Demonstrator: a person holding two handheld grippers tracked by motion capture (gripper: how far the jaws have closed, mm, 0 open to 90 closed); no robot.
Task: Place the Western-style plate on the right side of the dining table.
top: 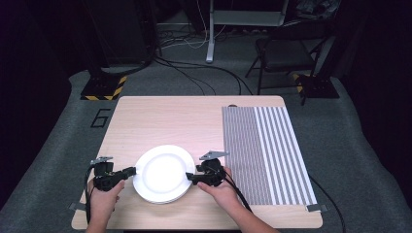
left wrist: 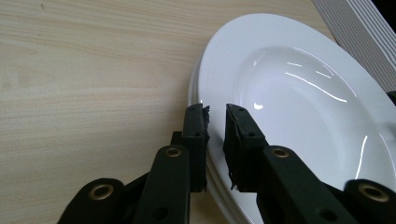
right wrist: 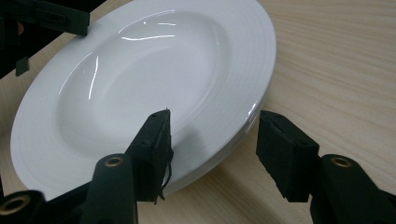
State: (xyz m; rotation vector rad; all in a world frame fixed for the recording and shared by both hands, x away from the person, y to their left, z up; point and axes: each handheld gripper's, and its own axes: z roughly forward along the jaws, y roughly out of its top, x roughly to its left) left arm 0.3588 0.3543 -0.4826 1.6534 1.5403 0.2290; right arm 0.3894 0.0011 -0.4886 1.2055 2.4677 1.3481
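We are working a stack of white plates (top: 163, 174) sitting near the 6 o'clock edge of the bench (top: 165, 116), left of centre. The left claw (top: 132, 171) is at the stack's 9 o'clock rim, its jaws closed down on the top plate's rim, one above and one below, as the left gripper view shows (left wrist: 215, 122). The right claw (top: 190, 177) is at the 3 o'clock rim; its jaws are standing apart (right wrist: 212, 135), one over the rim and one beyond it over bare wood, pressing on nothing.

Progress, as we judge it: one side is gripped, the other is not, and the stack is resting flat. A two-sided grip and any lift are left to do.

Clearance: the striped mat (top: 265, 153) is lying at 3 o'clock, just beyond the right hand (top: 221, 187). Bare wood is open from 10 to 1 o'clock. The bench's edge at 6 o'clock is near the stack, so we are treating room that way as tight. The left edge, at 9 o'clock, is near the left hand (top: 103, 196).
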